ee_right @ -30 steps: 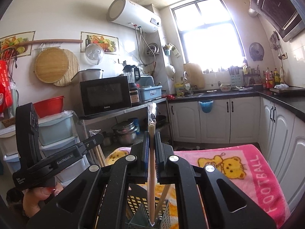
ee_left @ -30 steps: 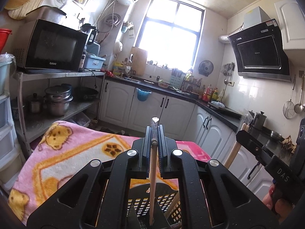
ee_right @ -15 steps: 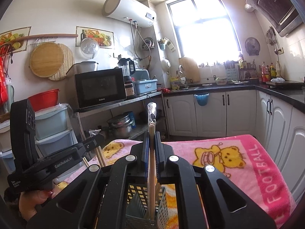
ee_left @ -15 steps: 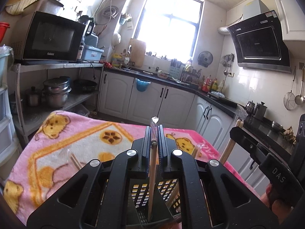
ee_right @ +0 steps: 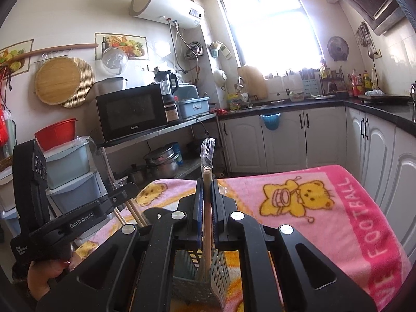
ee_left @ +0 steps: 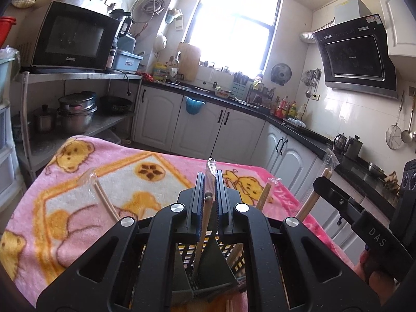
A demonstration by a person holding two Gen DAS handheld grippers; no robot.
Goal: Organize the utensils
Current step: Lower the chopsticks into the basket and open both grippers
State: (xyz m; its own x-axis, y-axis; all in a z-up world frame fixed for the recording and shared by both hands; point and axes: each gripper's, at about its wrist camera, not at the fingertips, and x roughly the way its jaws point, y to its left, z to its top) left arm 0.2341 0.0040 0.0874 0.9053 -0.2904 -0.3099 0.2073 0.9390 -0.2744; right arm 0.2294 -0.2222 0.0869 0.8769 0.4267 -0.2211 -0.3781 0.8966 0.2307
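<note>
Nearest, in the left wrist view: left gripper (ee_left: 208, 182) clamped on a wrapped pair of chopsticks (ee_left: 202, 230), held near upright, clear wrapper tip poking above the jaws. Lower end dipping into a dark slatted utensil basket (ee_left: 193, 284), mostly hidden behind the gripper body; exact compartment impossible to tell. Further wrapped chopsticks leaning out on either side (ee_left: 104, 200), bases hidden.

At the right edge, right gripper (ee_left: 316, 183) seen side-on and cut off by the frame, gripping another wrapped pair (ee_left: 313, 197).

In the right wrist view: right gripper (ee_right: 207, 192) pinched shut on that pair (ee_right: 207, 218), wrapper top sticking up, bottom end down inside a grey perforated basket (ee_right: 218, 273); resting on the floor of it or not, hard to say. Left gripper (ee_right: 127, 187) at the left, with a hand (ee_right: 44, 278) only partly in frame.

Underneath, pink blanket with yellow bears (ee_right: 299, 208), covering the surface entirely.

Beyond: microwave (ee_left: 74, 39) on a metal shelf, pots (ee_left: 76, 109) below, white cabinets (ee_left: 202, 130), then a window (ee_left: 234, 26) washed out by glare.
</note>
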